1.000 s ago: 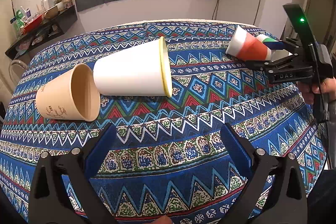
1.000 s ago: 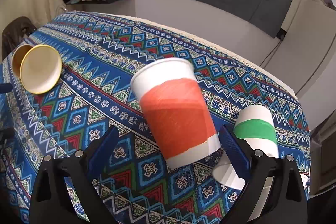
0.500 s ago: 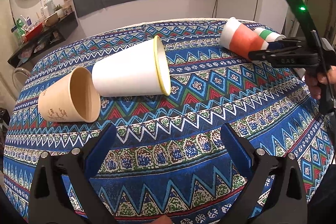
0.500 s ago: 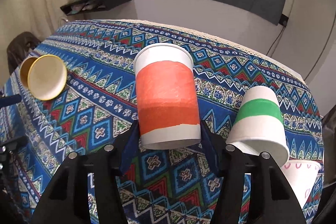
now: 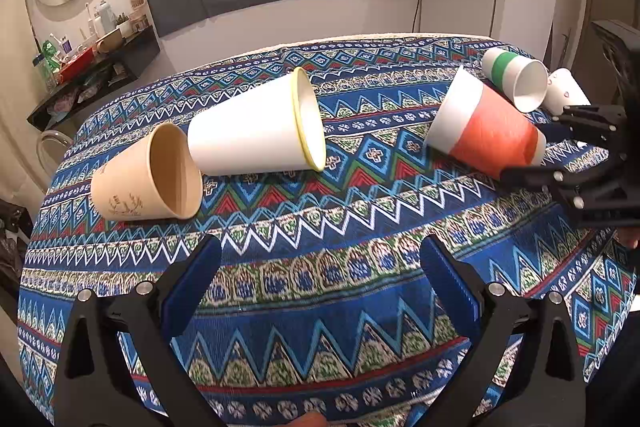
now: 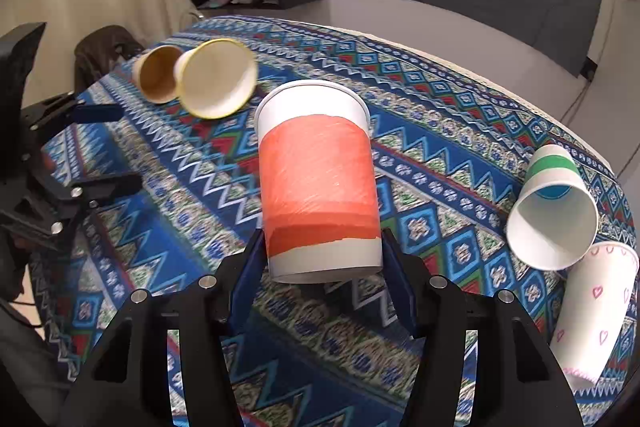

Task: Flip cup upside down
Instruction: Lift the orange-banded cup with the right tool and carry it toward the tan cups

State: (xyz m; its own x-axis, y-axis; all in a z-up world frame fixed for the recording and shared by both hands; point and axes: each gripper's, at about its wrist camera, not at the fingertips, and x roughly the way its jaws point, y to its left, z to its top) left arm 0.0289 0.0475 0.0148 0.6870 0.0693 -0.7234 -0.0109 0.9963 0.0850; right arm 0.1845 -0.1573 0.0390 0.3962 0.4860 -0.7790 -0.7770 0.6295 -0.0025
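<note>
- The orange-banded cup is clamped in the right gripper. The blue pads press its two sides near the wide mouth end, and its closed base points away from the camera toward 12 o'clock.
- Seen from the left wrist, this cup sits at about 2 o'clock. It is tilted, with the base lower left and the mouth toward the gripper, and whether the base touches the patterned tablecloth cannot be told.
- My reading is that the hold near the rim is chosen so a wrist turn can bring the mouth down onto the cloth. The flip looks begun but not finished.
- The left gripper hangs over bare cloth at 6 o'clock. Its fingers are spread wide, holding and touching nothing, seemingly kept out of the way.
- The other cups lie on their sides, which suggests they wait their turn. The tan cup lies at 9 o'clock and touches the white cup with a yellow rim at 11 o'clock.
- In the right wrist view, the green-banded cup lies at 3 o'clock, apparently touching the cup with pink hearts at 4 o'clock. Both are clear of the held cup, so the turn has room.
</note>
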